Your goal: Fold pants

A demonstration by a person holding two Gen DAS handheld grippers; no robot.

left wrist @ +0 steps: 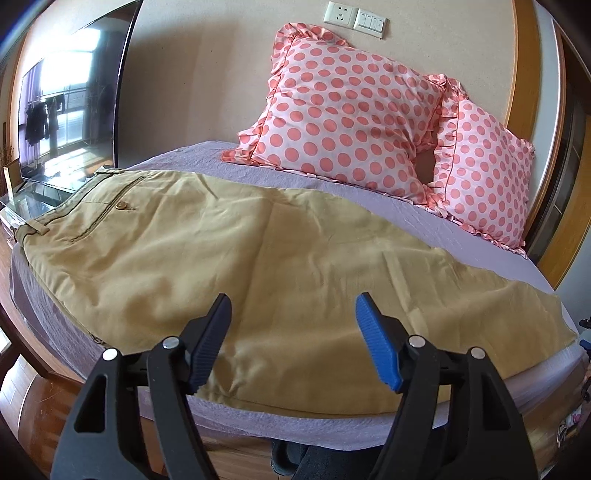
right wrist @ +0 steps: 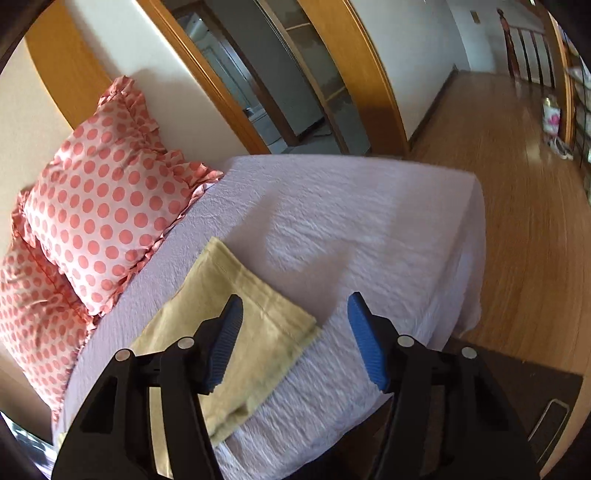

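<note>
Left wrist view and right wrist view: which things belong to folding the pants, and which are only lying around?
For the job: khaki pants, left gripper, right gripper, both open.

Only around: polka-dot pillows, purple bed sheet, television, wall socket.

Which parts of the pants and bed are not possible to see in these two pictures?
- Left wrist view: the left gripper covers part of the near edge of the pants.
- Right wrist view: only the leg hem shows; the waist is cut off by the frame.
- Pillows hide the bed behind them.
</note>
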